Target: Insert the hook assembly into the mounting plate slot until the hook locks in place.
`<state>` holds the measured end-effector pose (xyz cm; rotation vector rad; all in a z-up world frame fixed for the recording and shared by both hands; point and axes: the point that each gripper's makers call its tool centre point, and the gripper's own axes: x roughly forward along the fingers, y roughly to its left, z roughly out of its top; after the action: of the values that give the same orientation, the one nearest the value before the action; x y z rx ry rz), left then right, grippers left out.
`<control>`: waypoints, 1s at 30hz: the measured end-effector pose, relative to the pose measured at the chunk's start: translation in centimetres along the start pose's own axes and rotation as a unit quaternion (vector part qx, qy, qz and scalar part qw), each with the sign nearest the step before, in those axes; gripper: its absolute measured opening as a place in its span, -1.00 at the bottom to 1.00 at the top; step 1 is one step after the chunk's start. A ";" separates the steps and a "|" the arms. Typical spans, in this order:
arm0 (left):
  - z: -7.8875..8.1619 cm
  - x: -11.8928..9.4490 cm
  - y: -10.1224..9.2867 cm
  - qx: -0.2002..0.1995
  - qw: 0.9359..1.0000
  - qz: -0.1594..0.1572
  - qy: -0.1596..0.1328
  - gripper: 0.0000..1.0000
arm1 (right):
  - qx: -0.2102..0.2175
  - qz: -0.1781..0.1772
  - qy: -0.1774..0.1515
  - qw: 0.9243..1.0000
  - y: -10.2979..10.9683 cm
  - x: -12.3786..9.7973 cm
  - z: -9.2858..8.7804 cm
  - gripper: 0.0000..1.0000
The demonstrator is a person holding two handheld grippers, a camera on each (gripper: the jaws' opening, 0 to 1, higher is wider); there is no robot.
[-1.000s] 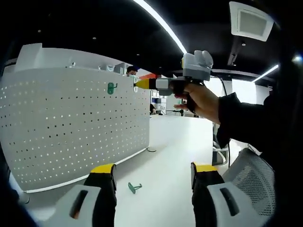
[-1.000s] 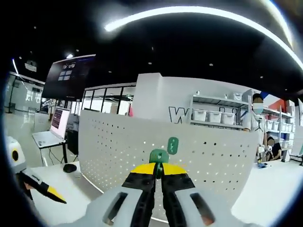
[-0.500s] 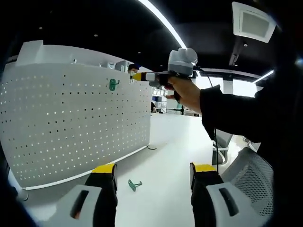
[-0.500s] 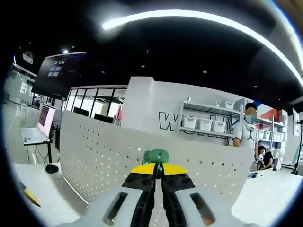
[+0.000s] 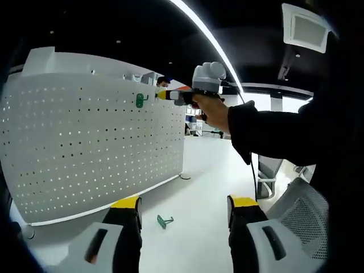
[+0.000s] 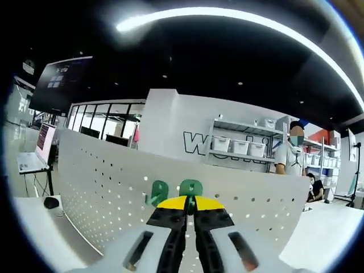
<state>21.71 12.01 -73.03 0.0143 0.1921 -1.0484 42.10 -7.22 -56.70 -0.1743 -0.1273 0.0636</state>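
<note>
Item: green hook [image 6: 191, 187], clamped between the closed yellow-tipped jaws of the right gripper [image 6: 190, 206]; held up at the top edge of the white perforated mounting plate [image 6: 102, 182], touching or just short of it — contact cannot be told. In the left gripper view the right gripper [image 5: 170, 95] is carried by a hand [image 5: 211, 111] in a dark sleeve, its tip beside the plate's upper corner.

Item: second green hook [image 6: 157, 193], already seated in the plate, just beside the held one; seen on the mounting plate [image 5: 85, 142] as a small green piece [image 5: 140, 100] near the top.

Item: third green hook [image 5: 165, 220], lying loose on the white table [image 5: 193, 227] in front of the plate's foot.

Item: left gripper [image 5: 183, 211], jaws apart, empty, low over the table.

Status, by judgement: one hook mounted; held hook at the slot row but not yet visibly locked; insertion and seating remain, the loose hook untouched.

Surroundings: shelving with bins [image 6: 239, 149], a standing person [image 6: 292, 159], ceiling light strip [image 5: 205, 34].
</note>
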 end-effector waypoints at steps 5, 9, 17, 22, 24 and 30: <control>-0.2 0.1 -0.2 0.000 1.000 -0.004 0.004 0.23 | 0.007 -0.002 0.007 1.000 -0.3 0.6 -0.6 -0.99; -0.4 0.2 -0.2 -0.003 1.000 -0.005 0.007 0.22 | 0.010 -0.004 0.008 1.000 -0.5 1.1 -0.6 -0.99; -0.4 0.2 -0.1 -0.006 1.000 -0.005 0.008 0.20 | 0.014 -0.005 0.016 1.000 -0.5 1.6 -1.2 -0.99; -0.5 0.2 -0.1 -0.007 1.000 -0.007 0.009 0.19 | 0.016 -0.007 0.018 1.000 -0.5 1.6 -1.5 -0.99; -0.5 0.2 -0.2 -0.007 1.000 -0.007 0.008 0.19 | 0.017 -0.008 0.018 1.000 -0.6 1.7 -1.5 -0.99; -0.4 0.2 -0.1 -0.008 1.000 -0.006 0.006 0.18 | 0.011 -0.009 0.022 1.000 -0.5 1.9 -1.8 -0.98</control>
<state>21.69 11.86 -73.47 0.0048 0.2117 -1.0597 44.20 -7.86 -58.11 -0.1518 -0.0852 0.0432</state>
